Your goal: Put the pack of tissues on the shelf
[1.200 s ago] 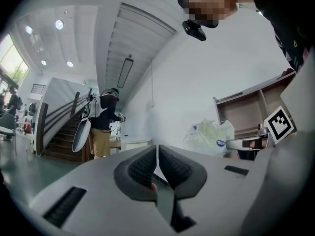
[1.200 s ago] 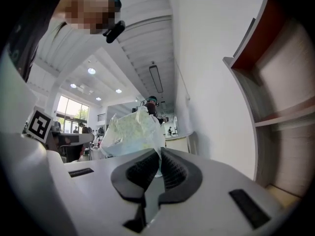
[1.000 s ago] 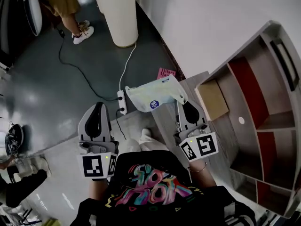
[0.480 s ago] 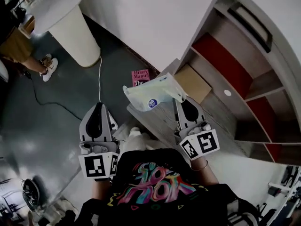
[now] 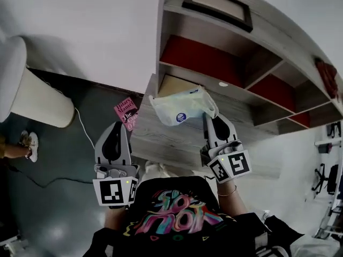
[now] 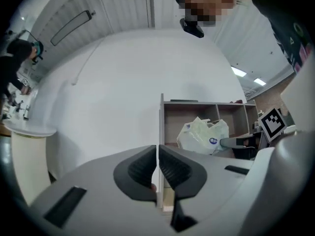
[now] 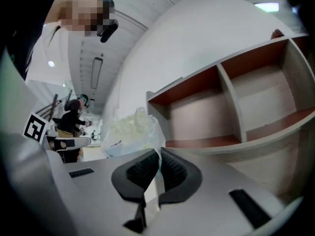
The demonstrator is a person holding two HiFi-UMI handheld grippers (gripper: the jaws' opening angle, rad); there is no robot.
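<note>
The pack of tissues is a pale, crinkly plastic pack with a blue round label. It hangs in the air in front of the shelf's lower left compartment. My right gripper is shut on the pack's right edge. In the right gripper view the wrapper runs up from between the pads of the right gripper. My left gripper is held to the left, shut and empty. In the left gripper view the left gripper points at the shelf's edge, with the pack to its right.
The shelf has red-backed compartments and a dark picture frame on top. A wooden ledge lies below it. A pink book lies on the grey floor against the wall, near a white pedestal and a cable.
The view has swung from the floor toward the shelf, which now fills the upper right. The right gripper has carried the pack up in front of the shelf. Both grippers stayed shut.
</note>
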